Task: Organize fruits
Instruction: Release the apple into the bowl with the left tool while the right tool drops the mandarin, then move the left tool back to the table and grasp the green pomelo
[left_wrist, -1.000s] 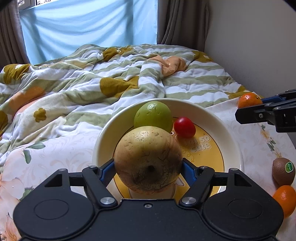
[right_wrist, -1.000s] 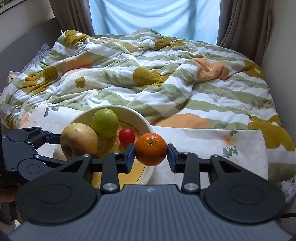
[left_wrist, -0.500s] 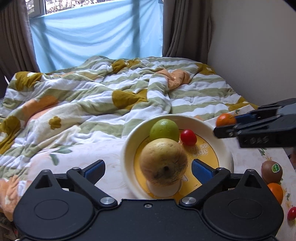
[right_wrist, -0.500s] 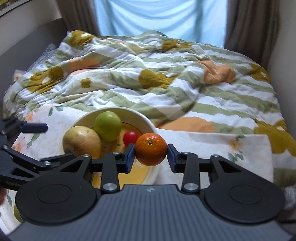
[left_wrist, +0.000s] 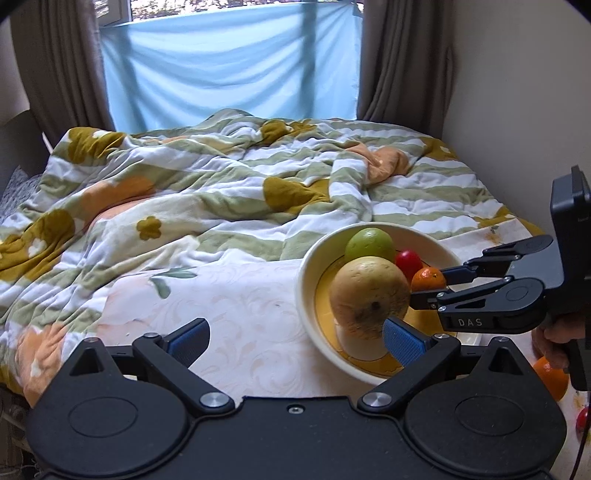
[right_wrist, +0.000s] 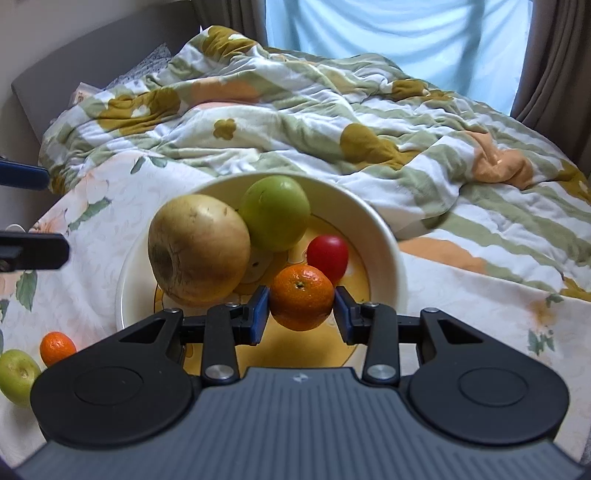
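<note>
A bed (left_wrist: 229, 206) is shown covered by a rumpled striped, flower-patterned quilt (right_wrist: 332, 122). Behind it, a window (left_wrist: 229, 62) is screened by a pale blue sheet and flanked by brown curtains (left_wrist: 402, 62). A plain wall (left_wrist: 517, 92) is seen at right.

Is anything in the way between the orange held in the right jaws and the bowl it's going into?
Nothing visible blocks it. The orange in the right gripper hangs over a bare yellow patch of the bowl. The red fruit sits just behind it and the pear to its left, both close.
</note>
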